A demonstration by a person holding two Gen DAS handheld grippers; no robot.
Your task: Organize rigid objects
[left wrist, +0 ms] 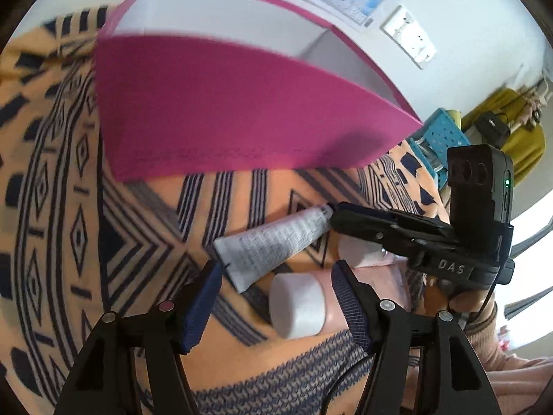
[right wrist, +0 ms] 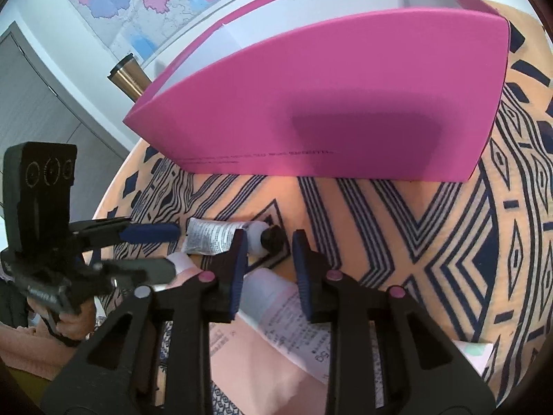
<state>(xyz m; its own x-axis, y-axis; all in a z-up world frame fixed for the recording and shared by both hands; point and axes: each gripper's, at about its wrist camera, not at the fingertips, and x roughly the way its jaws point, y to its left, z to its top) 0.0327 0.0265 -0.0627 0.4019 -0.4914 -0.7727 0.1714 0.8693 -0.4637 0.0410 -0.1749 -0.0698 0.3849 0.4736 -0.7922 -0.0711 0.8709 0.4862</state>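
A white tube (left wrist: 273, 249) with a black cap (right wrist: 273, 238) lies on the patterned cloth in front of the open pink box (left wrist: 224, 114). My right gripper (right wrist: 270, 235) stands open around the black cap; one pad brushes the tube's shoulder, the other is clear of it. In the left wrist view the right gripper (left wrist: 333, 214) reaches in from the right to the tube's cap end. My left gripper (left wrist: 276, 264) is open over the white cap of a pink tube (left wrist: 297, 306) and grips nothing. A second pink tube (right wrist: 276, 311) lies under the right gripper.
The pink box (right wrist: 328, 97) is white inside and stands at the back of the round table's orange cloth (right wrist: 449, 242). A metal tumbler (right wrist: 128, 76) stands behind it under a wall map. A teal basket (left wrist: 439, 135) sits beyond the table's edge.
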